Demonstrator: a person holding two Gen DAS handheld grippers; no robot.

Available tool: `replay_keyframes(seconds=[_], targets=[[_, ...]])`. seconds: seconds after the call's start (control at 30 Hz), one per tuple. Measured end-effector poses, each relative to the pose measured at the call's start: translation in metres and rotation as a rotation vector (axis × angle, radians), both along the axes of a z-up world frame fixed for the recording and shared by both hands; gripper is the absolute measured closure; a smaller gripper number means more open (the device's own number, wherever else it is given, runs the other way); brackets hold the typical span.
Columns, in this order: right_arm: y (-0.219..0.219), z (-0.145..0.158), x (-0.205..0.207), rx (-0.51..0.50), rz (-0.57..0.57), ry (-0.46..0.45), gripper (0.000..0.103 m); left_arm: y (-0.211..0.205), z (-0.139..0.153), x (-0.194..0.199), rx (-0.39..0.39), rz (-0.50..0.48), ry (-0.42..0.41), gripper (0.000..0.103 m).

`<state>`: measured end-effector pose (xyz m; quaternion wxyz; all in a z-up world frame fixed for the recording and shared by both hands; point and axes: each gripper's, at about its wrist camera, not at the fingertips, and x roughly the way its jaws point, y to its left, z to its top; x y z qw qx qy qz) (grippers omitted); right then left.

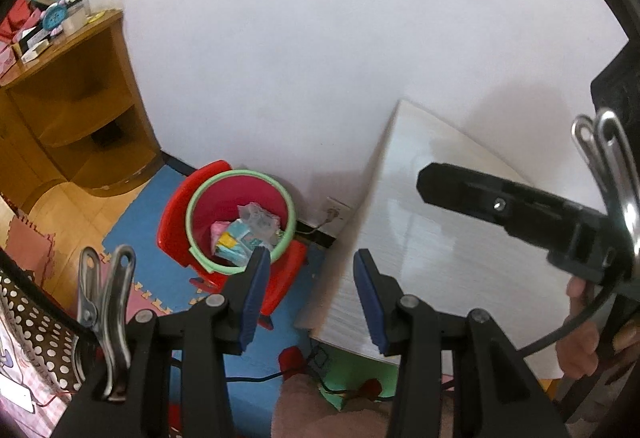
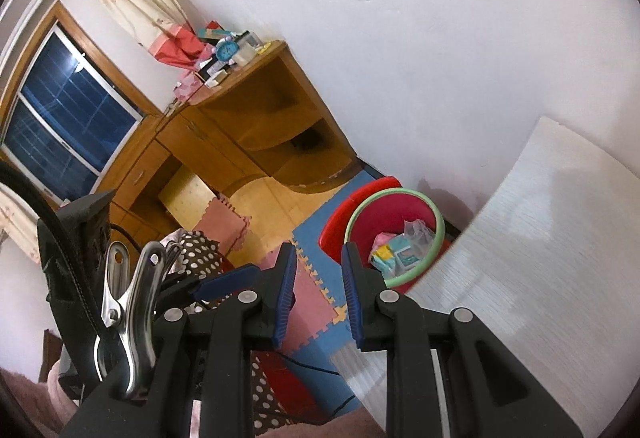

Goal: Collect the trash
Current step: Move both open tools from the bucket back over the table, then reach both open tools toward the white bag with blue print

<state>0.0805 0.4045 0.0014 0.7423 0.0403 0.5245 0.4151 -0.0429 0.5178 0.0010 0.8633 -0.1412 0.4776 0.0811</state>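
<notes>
Fingers (image 1: 256, 298) of the left gripper (image 1: 308, 298) fill the foreground of the left wrist view, blue pads standing apart with nothing between them. Through that gap show the blue foam mat (image 1: 160, 246) and the near corner of the white table (image 1: 460, 258). At the right edge of the same view, the right gripper's black body reaches over the tabletop, and a hand (image 1: 580, 334) grips its handle lower down.

In the right wrist view, the right gripper (image 2: 318, 298) also has its blue pads parted, more narrowly, and it too carries nothing; only pink and blue mat tiles appear between them. The table's left edge (image 2: 460, 270) runs diagonally beside the right finger, close to it.

Just past both sets of fingertips sits the red bin (image 1: 240, 214) with its green rim, resting on a red plastic chair (image 1: 172, 222). The bin sits tight against the table's side edge and near the white wall. The trash (image 1: 244, 234), a crumpled clear wrapper and some coloured packets, lies in the bottom of the bin.

Left of the chair, the floor opens out: blue tiles, then pink ones with toothed edges, then bare wood flooring reaching to the wooden shelf unit (image 2: 260, 118). Its top is cluttered with a blue alarm clock (image 2: 226, 50) and boxes. Beyond it, there is a dark window (image 2: 68, 110) with a pale curtain.
</notes>
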Motion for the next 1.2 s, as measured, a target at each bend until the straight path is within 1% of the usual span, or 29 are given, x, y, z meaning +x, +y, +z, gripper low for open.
replay_keyframes(seconds=[0.27,0.43,0.63,0.67,0.83,0.97,1.2], targets=[[-0.063,0.016,-0.014,0.013,-0.078,-0.016,0.079,-0.061,0.014,0.004,0.021,-0.086,-0.014,0.058],[-0.111,0.026,-0.022,0.015,-0.156,-0.03,0.079,-0.105,0.018,0.013,-0.003,-0.152,-0.02,0.058],[-0.168,0.035,-0.03,0.003,-0.261,-0.038,0.079,-0.161,0.022,0.026,-0.01,-0.247,-0.031,0.058],[-0.176,0.036,-0.03,0.002,-0.275,-0.041,0.079,-0.164,0.021,0.03,-0.013,-0.258,-0.031,0.058],[-0.226,0.041,-0.039,-0.012,-0.364,-0.053,0.079,-0.204,0.02,0.048,-0.026,-0.318,-0.03,0.058],[-0.266,0.044,-0.045,-0.022,-0.437,-0.065,0.079,-0.241,0.018,0.059,-0.018,-0.371,-0.026,0.058],[-0.336,0.049,-0.055,-0.039,-0.563,-0.076,0.079,-0.296,0.014,0.072,-0.051,-0.438,-0.011,0.058]])
